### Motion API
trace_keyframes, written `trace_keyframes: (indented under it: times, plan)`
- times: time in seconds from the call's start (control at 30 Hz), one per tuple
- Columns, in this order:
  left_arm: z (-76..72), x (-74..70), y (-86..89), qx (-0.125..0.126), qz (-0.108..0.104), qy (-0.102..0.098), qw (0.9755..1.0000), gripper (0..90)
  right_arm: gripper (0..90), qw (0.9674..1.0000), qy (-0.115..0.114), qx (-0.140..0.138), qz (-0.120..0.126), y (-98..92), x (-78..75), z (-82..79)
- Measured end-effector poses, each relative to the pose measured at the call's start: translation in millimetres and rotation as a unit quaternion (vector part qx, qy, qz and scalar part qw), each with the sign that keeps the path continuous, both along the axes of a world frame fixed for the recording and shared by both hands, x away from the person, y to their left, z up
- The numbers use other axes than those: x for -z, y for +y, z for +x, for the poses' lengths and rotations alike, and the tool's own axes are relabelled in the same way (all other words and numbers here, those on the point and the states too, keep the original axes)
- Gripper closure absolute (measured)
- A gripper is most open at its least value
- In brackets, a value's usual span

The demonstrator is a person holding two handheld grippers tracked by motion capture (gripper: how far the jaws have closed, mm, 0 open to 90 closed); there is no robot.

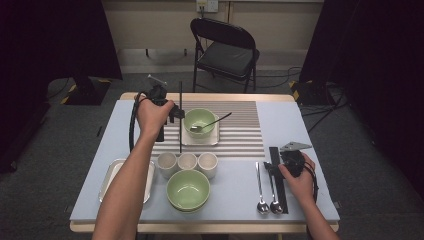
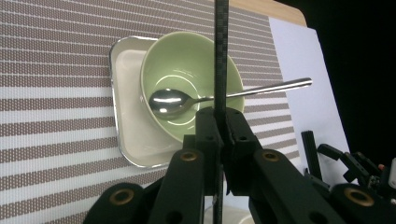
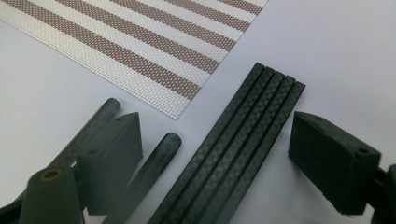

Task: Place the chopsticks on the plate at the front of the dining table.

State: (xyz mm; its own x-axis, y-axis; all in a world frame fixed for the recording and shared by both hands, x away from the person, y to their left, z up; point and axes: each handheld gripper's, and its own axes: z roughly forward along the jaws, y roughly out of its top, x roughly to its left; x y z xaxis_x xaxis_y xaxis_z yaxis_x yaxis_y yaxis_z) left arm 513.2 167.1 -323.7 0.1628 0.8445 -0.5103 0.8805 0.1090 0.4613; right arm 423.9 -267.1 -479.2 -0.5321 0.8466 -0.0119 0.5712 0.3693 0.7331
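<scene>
A: Black carbon is seen between the jaws of the left claw: one thin black stick is clamped there, held upright just beside the green bowl.

B: How is the left arm posed?

A: It is stretched forward from the bottom edge of the high view, the hand being raised over the striped mat. The bowl is set in a white tray, and a spoon is leaned in it with the handle over the rim.

B: And the right claw?

A: It is kept low over the tabletop with its jaws spread wide. Nothing is gripped; a bundle of black sticks is lain flat between them, untouched. Two spoons are laid just beside the bundle.
</scene>
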Motion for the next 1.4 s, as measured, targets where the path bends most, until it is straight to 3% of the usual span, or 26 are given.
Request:
trace_keyframes:
  times: [0.6, 1.4]
  plan:
    - [10.5, 9.0, 2.0, -0.008, -0.007, 0.005, 0.9999, 86.2, 16.2, 1.0000, 0.000, -0.001, 0.000, -0.1, 0.0, -0.1]
    - [27.2, 24.5, 4.0, -0.016, 0.008, 0.014, 0.9997, 86.2, 16.1, 1.0000, 0.001, -0.001, 0.000, -0.2, 0.0, 0.0]
